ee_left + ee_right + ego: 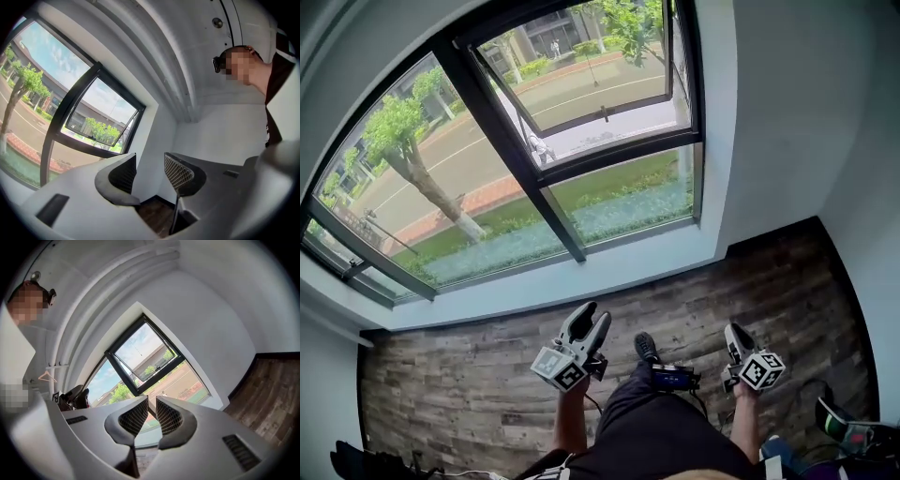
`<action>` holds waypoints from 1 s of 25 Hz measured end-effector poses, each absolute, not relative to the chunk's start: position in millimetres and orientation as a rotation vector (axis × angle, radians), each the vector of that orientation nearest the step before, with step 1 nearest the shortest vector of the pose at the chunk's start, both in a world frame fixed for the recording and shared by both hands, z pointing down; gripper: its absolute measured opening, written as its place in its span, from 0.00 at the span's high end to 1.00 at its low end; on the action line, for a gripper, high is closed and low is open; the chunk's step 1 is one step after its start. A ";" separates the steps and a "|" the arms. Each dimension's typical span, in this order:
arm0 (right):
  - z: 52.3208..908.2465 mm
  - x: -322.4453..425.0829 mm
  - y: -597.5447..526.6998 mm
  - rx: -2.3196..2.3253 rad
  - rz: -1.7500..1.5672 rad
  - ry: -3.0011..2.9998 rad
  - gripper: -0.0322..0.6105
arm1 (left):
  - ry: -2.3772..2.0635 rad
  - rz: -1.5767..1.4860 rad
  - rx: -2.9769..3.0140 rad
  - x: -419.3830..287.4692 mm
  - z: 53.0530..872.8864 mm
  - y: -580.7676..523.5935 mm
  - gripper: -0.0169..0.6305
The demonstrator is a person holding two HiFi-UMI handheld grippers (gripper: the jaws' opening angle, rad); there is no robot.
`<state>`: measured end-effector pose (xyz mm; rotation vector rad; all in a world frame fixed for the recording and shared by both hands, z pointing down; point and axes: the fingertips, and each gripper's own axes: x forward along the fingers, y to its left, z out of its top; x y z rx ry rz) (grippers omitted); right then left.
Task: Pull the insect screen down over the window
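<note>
while left tongs gape, right tongs stand narrower.

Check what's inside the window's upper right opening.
An awning sash, tilted open outward; road and trees show through it. No insect screen covers it. The opening's top lies outside the head view, unseen.

White walls meet a dark wood-plank floor edged with black skirting. A black-framed window spans one wall, its upper sash tilted open. Bright daylight shows trees, grass and a road outside.
</note>
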<state>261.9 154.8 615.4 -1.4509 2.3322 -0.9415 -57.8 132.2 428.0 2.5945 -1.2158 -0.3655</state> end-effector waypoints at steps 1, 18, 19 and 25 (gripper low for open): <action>612.9 264.8 141.4 -1.467 -0.917 2.348 0.87 | -1.208 -0.377 2.592 -56.6 432.0 114.8 0.67; 562.5 184.7 -160.8 -1.492 -0.700 2.725 0.87 | -1.468 -0.429 2.775 -144.3 364.5 -179.6 0.86; 551.5 175.5 -173.6 -1.454 -0.671 2.773 0.87 | -1.493 -0.395 2.801 -144.6 357.6 -189.1 0.86; 465.3 149.6 -258.1 -1.262 -0.205 3.029 0.87 | -1.731 0.053 2.944 -143.9 319.2 -243.7 0.86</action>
